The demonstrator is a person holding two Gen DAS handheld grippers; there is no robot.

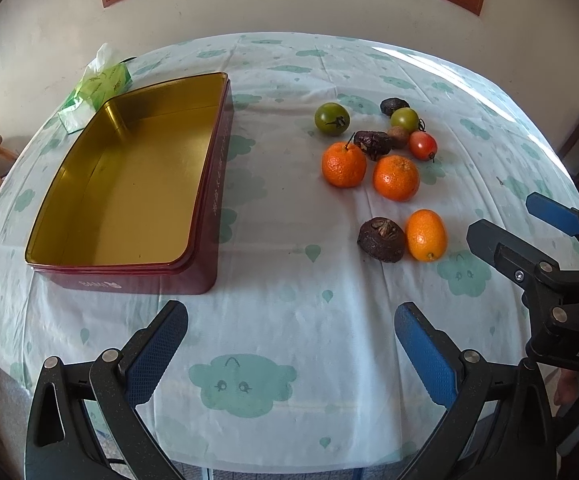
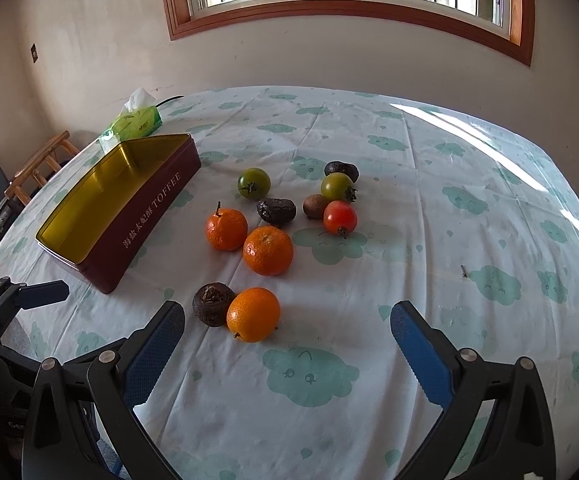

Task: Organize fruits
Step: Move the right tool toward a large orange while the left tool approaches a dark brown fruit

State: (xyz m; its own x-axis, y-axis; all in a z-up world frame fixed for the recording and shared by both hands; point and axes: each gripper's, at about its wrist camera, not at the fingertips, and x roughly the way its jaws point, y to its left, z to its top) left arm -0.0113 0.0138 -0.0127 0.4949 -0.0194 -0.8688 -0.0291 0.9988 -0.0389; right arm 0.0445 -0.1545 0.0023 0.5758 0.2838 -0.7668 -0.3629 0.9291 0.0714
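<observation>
Fruits lie loose on the counter (image 2: 429, 208), which wears a pale cloth printed with green clouds, in a cluster to the right of an open maroon tin (image 1: 129, 184) with a gold, empty inside. Nearest the tools sit a smooth orange fruit (image 2: 253, 314) touching a dark brown wrinkled fruit (image 2: 212, 304). Behind them are two mandarins (image 2: 267, 250), close together, then a dark shrivelled fruit (image 2: 276, 211), a small brown one (image 2: 315, 206), a red tomato (image 2: 340, 217), two green tomatoes (image 2: 254, 183) and another dark fruit (image 2: 341, 170) at the back. A green tissue pack (image 2: 135, 122) stands just behind the tin.

Both tools hover low over the near edge of the counter, pointing forward across it. The left tool (image 1: 289, 344) is spread wide and grips nothing; the tin lies ahead to its left. The right tool (image 2: 287, 340) is likewise released, its blue pads (image 2: 421, 356) wide apart and bare, with the smooth orange fruit just ahead of the left pad, not touching it.
</observation>
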